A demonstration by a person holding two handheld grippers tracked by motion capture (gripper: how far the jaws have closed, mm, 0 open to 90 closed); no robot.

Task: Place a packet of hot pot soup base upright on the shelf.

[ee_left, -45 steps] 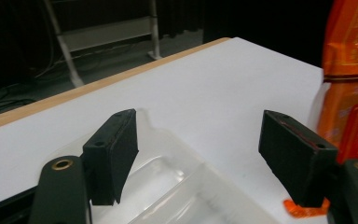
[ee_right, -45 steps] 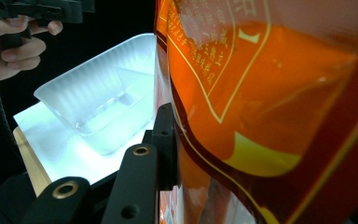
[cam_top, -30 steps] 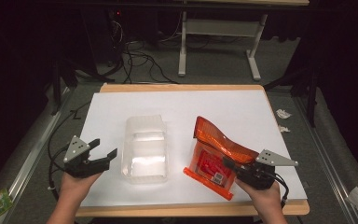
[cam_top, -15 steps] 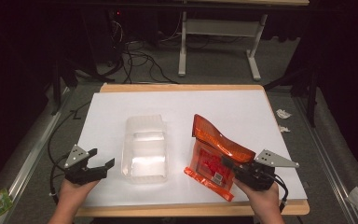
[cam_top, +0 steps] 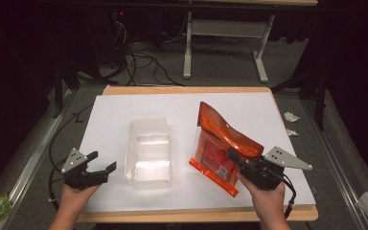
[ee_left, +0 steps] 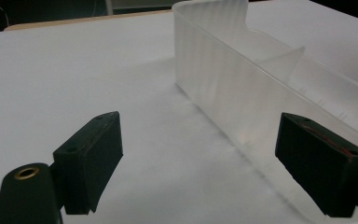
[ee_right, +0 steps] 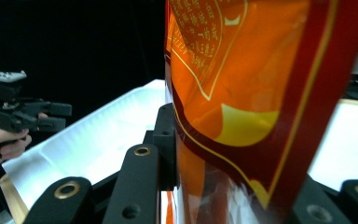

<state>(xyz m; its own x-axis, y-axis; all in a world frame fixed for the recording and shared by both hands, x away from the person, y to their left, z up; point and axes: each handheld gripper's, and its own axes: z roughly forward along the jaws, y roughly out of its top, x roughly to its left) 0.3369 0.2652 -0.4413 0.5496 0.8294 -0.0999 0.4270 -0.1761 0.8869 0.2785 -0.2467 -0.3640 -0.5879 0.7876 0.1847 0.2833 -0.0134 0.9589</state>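
Right gripper [cam_top: 237, 160] is clamping the glossy orange-red foil snack pouch [cam_top: 223, 143] near the surface's [cam_top: 115, 110] front right edge, tilting it up, probably for loading. Left gripper [cam_top: 100, 165], jaws spread wide and empty, is waiting beside the clear rectangular plastic container [cam_top: 148, 153] at front centre, likely to steady it.

Dim room, black beyond the table [cam_top: 124, 115], its top covered white, wood edge bare at front and back. Grey carpet floor [cam_top: 230, 72]; tangled black cables [cam_top: 139, 57] near a white-legged stand [cam_top: 220, 43]. Crumpled scraps [cam_top: 291, 117] at right, perhaps paper; metal rail [cam_top: 28, 163] at left
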